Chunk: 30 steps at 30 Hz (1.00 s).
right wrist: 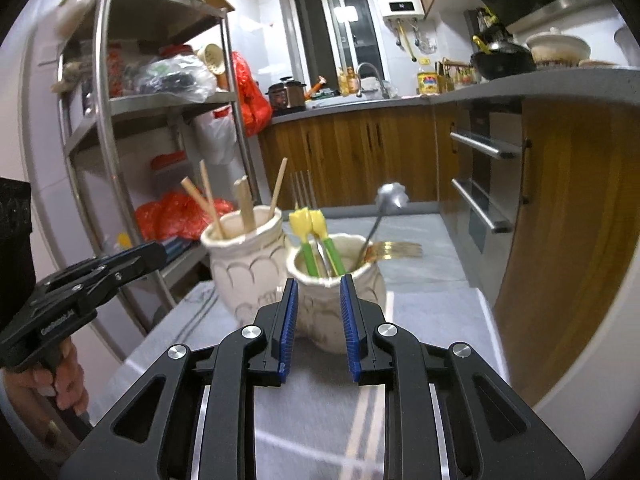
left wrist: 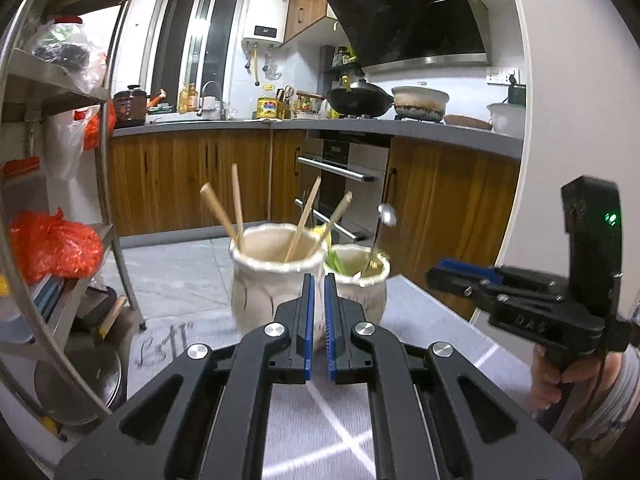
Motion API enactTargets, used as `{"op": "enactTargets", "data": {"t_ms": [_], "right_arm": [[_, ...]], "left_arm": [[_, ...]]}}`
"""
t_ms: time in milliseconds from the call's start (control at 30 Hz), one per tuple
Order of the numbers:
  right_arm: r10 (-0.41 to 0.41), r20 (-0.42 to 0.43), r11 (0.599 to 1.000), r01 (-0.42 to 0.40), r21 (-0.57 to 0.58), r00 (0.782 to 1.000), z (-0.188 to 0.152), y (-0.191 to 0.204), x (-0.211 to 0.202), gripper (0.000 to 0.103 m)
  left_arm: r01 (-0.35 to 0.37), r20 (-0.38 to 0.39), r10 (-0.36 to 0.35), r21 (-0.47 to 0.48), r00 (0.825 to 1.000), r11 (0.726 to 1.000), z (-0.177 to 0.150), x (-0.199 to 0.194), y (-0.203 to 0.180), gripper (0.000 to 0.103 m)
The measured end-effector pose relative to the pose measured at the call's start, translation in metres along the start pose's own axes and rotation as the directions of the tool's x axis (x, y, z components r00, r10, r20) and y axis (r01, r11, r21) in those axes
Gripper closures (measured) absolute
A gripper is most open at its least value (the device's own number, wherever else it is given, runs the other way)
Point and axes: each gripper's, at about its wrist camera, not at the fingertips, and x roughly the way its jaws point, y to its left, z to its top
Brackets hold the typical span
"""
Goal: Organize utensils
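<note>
Two cream ceramic pots stand side by side on a grey cloth-covered table. The larger pot holds several wooden chopsticks. The smaller pot holds yellow-and-green utensils, a gold fork and a silver spoon. My left gripper is nearly closed and empty, just in front of the pots. My right gripper is open and empty, in front of the smaller pot; it also shows in the left wrist view.
A steel shelf rack with bags stands left of the table. Wooden kitchen cabinets and an oven lie beyond. The table's far edge is just behind the pots. A white wall corner is at right.
</note>
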Motion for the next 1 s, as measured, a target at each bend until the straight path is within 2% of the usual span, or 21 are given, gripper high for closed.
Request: {"op": "enactTargets", "data": {"t_ms": [167,200,233,300,367,467,600,700,1000], "right_arm": [[-0.041,0.033,0.998,0.043,-0.049,0.999,-0.011,-0.001,-0.008,0.079],[-0.054,0.037,0.997,0.056,-0.054,0.998,-0.012,-0.002,-0.008,0.076],[-0.058,0.045,0.997,0.060,-0.054,0.997,-0.013,-0.003,-0.009,0.069],[-0.056,0.065,0.997,0.059,-0.053,0.996,-0.013,-0.006,-0.011,0.050],[-0.072,0.088,0.994,0.079,-0.074,0.994,-0.011,-0.006,-0.014,0.043],[-0.078,0.116,0.991,0.090,-0.104,0.990,-0.011,-0.007,-0.016,0.023],[-0.069,0.122,0.992,0.082,-0.100,0.990,-0.012,-0.011,-0.016,0.010],[-0.056,0.127,0.992,0.069,-0.104,0.990,-0.013,-0.010,-0.016,0.007],[-0.042,0.113,0.988,0.058,-0.141,0.993,-0.019,-0.004,-0.009,0.005]], "left_arm": [[-0.052,-0.015,0.052,0.022,0.999,0.998,-0.024,-0.003,-0.002,0.096],[-0.065,-0.015,0.066,0.029,0.998,0.997,-0.027,-0.002,-0.002,0.091],[-0.078,-0.011,0.079,0.033,0.997,0.996,-0.028,-0.002,-0.001,0.085],[-0.109,0.014,0.108,0.034,0.994,0.993,-0.030,-0.005,0.000,0.044],[-0.117,0.037,0.116,0.035,0.993,0.992,-0.030,-0.008,0.000,0.038],[-0.114,0.045,0.113,0.037,0.993,0.993,-0.030,-0.010,0.003,0.026],[-0.112,0.049,0.111,0.022,0.993,0.993,-0.031,-0.010,0.007,0.015],[-0.112,0.052,0.111,0.027,0.992,0.993,-0.031,-0.010,0.008,0.007],[-0.121,0.050,0.117,0.075,0.992,0.990,-0.037,-0.008,0.002,0.006]]}}
